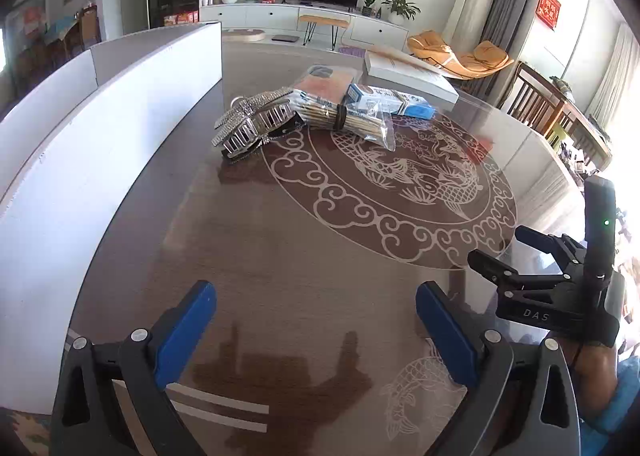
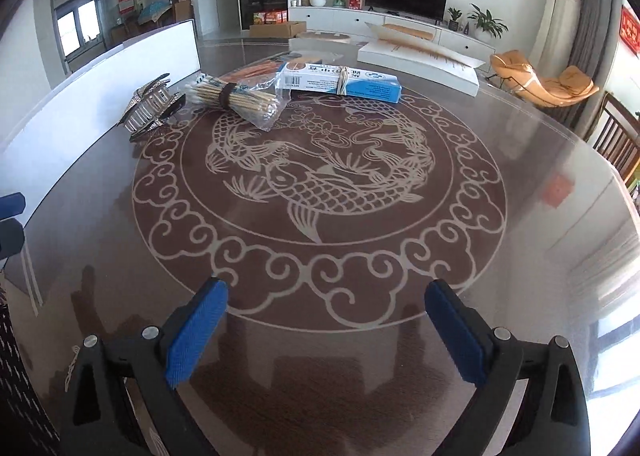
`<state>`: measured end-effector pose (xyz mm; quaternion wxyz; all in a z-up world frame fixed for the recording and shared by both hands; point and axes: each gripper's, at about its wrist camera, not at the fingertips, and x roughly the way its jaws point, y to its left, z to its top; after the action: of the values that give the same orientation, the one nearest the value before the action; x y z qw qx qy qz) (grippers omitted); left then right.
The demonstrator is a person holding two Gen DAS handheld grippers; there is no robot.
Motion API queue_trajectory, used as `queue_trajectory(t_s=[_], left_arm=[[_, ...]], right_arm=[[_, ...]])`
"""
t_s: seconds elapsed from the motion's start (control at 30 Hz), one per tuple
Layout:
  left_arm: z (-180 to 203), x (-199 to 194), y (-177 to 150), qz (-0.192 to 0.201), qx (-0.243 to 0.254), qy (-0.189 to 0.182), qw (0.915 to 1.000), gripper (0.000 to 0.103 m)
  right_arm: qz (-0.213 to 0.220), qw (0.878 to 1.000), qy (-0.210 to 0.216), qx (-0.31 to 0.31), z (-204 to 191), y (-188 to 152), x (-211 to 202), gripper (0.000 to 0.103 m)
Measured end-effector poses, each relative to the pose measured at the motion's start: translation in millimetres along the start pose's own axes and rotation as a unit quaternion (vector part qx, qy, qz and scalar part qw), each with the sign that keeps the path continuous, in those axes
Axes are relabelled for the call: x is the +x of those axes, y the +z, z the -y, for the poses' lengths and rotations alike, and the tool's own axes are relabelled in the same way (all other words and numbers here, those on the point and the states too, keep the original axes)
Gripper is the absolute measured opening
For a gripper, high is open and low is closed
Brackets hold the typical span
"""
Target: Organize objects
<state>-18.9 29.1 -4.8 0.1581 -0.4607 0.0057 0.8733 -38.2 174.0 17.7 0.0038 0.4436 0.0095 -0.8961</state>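
My 2 grippers, left gripper [image 1: 316, 320] and right gripper [image 2: 326, 320], gape empty; a careless reach risks scattering the cotton swab bundle [image 2: 240, 98] across the glass table [image 2: 520, 256].

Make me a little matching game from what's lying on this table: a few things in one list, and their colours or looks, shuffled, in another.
Things:
1. hair claw clip
2. cotton swab bundle
3. long carton
4. flat box

Looks:
A. white, at the far edge of the table
B. silver and sparkly, nearest the white board
C. pale wooden sticks tied with a dark band, in clear plastic
D. blue and white, bound with string

Pairs: 1-B, 2-C, 3-D, 4-A
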Motion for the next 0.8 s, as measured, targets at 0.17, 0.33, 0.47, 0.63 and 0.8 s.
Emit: queue_trajectory(t_s=[0.17, 0.33, 0.47, 0.63, 0.8], left_arm=[[12.2, 31.0, -0.2, -0.002, 0.028, 0.035, 0.999, 0.102], [7.8, 36.6, -4.5, -0.002, 0.03, 0.042, 0.9987, 0.102], [0.7, 38.5, -4.1, -0.004, 0.013, 0.043, 0.999, 0.102], [-3.9, 40.1, -4.4, -0.005, 0.003, 0.05, 0.9987, 0.101], [3.7, 43.8, -6.7, -0.011, 0.025, 0.075, 0.9968, 0.103]], right_arm=[[0.005, 0.999, -0.009, 0.044, 10.7, -2.1, -5.0, 0.099], [-0.007, 0.996, -0.034, 0.085, 21.1, -2.0, 0.4, 0.102], [-0.017, 0.997, -0.046, 0.062, 10.8, -0.5, 5.8, 0.103], [-0.017, 0.997, -0.045, 0.063, 10.8, -0.9, 6.2, 0.103], [-0.017, 0.997, -0.045, 0.063, 10.8, -0.7, 6.5, 0.103]])
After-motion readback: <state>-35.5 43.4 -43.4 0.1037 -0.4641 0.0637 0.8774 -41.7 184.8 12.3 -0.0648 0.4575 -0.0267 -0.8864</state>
